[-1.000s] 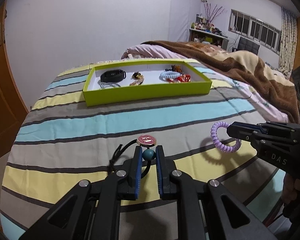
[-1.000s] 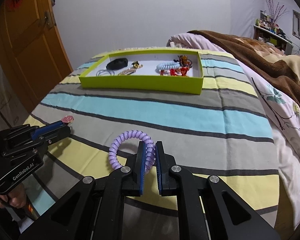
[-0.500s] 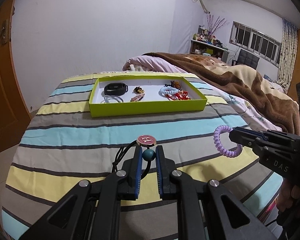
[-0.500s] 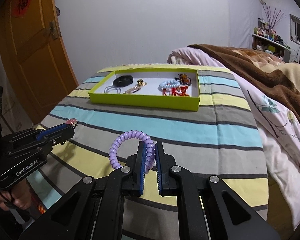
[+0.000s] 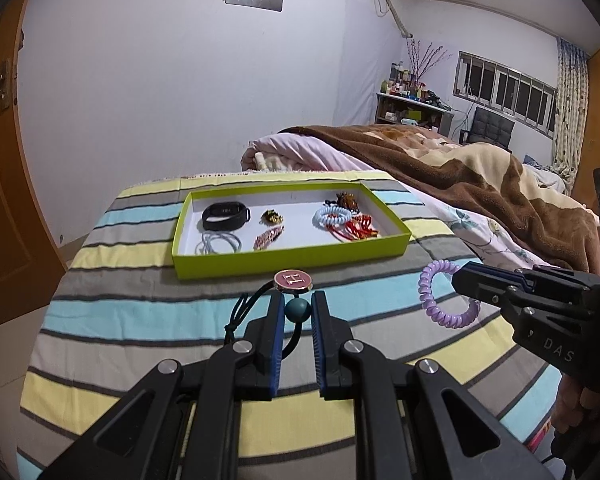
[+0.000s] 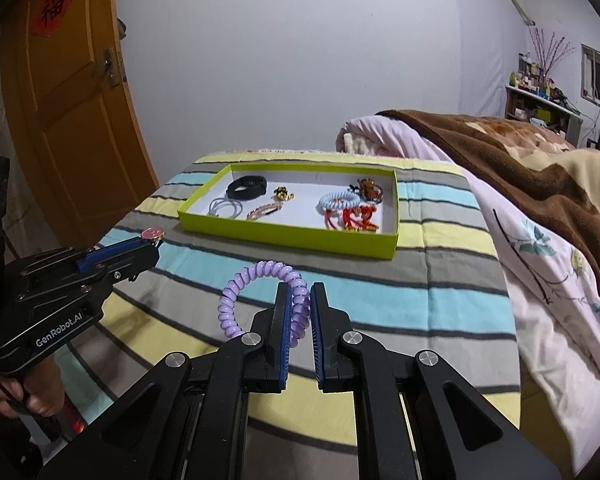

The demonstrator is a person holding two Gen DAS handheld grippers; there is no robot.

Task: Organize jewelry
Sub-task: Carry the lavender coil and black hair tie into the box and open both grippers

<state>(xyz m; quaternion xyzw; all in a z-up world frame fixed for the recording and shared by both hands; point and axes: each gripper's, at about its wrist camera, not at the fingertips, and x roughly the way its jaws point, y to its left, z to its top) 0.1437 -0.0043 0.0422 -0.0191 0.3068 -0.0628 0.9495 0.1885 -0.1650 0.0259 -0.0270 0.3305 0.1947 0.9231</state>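
My left gripper (image 5: 297,300) is shut on a black hair tie with a teal bead (image 5: 298,309) and a round pink charm (image 5: 293,280), held above the striped bedspread. My right gripper (image 6: 299,292) is shut on a purple spiral hair tie (image 6: 256,276), also held in the air. The lime green tray (image 5: 260,258) lies ahead on the bed and holds a black band (image 5: 225,216), white hair ties (image 5: 216,244), gold and pink clips, a pale blue spiral tie (image 5: 331,216) and red cords (image 5: 356,230). It also shows in the right wrist view (image 6: 292,236).
A brown blanket (image 5: 480,184) and pink quilt (image 6: 540,264) lie heaped on the right side of the bed. An orange door (image 6: 68,112) stands at the left. The striped bedspread (image 5: 140,308) runs between the grippers and the tray.
Both grippers have risen and tilted up with their hair ties still held. The tray now looks farther away and lower in both views.
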